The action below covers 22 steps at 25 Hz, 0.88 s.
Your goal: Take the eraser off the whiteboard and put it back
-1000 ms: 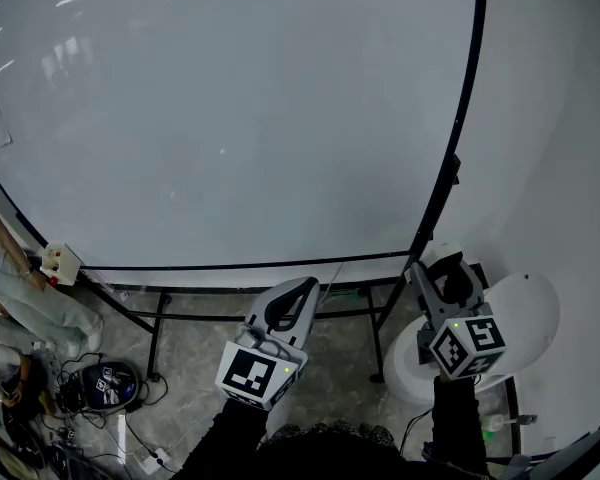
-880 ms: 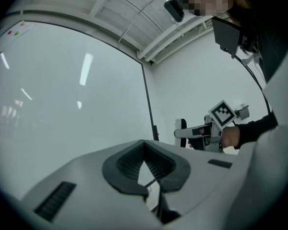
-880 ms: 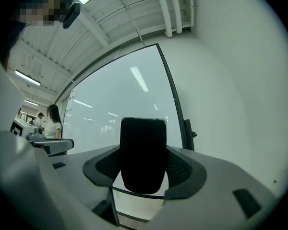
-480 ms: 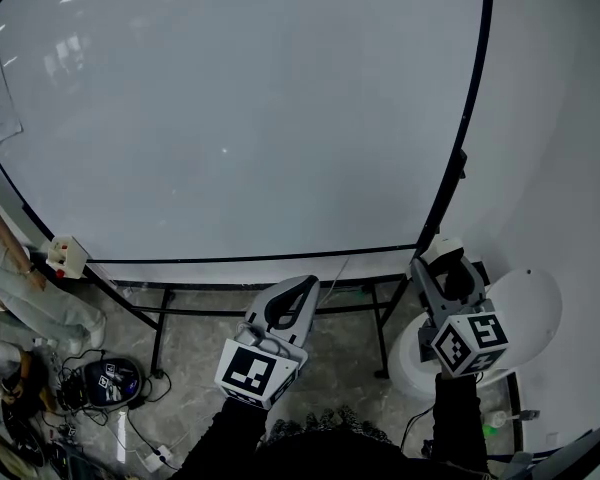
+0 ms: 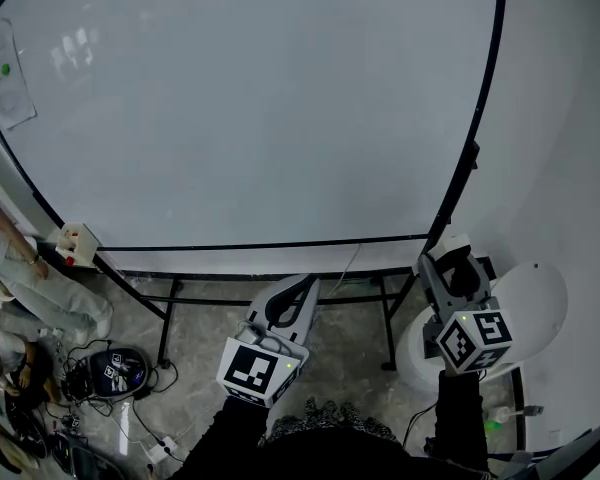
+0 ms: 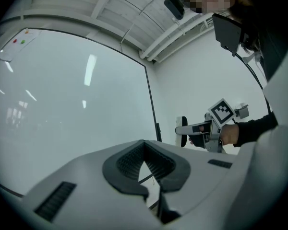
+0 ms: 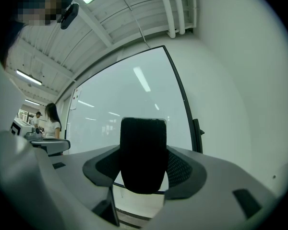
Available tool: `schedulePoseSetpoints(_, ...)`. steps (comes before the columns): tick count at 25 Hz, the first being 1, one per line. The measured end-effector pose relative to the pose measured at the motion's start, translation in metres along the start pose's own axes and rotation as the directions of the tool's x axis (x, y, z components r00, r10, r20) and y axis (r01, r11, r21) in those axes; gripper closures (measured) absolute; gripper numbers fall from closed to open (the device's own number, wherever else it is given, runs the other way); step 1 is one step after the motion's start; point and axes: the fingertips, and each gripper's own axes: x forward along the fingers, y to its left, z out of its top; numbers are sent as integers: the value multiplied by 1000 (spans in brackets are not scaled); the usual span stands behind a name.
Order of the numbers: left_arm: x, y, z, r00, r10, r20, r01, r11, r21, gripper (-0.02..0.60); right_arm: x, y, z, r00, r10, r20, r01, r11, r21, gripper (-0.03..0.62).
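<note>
Your right gripper [image 7: 143, 176] is clamped on the eraser [image 7: 143, 147], black felt upright between the jaws. Your left gripper [image 5: 302, 288], beside it, has its jaw tips pressed together, empty. Ahead spreads the whiteboard [image 5: 240, 108]; its black frame edge [image 5: 480, 128] rises just beyond the right gripper.

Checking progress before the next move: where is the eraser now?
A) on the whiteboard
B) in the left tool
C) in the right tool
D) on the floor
C: the right gripper view shows the black eraser clamped between the jaws of the right tool.
</note>
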Motion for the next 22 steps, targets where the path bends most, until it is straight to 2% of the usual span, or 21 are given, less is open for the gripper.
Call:
schedulePoseSetpoints(10, -12, 3, 1, 1000, -9, -10, 10, 1000, 20, 580, -2, 16, 0, 1000, 8, -2, -8, 1000, -11, 326)
schedulePoseSetpoints(14, -16, 8, 2, 1000, 28, -1, -28, 1000, -4, 580, -2, 17, 0, 1000, 10, 0, -10, 1000, 1, 326)
schedulePoseSetpoints(22, -23, 13, 1, 999, 41, -16, -41, 999, 15, 580, 3, 22, -2, 1000, 29, -7, -29, 1000, 5, 327)
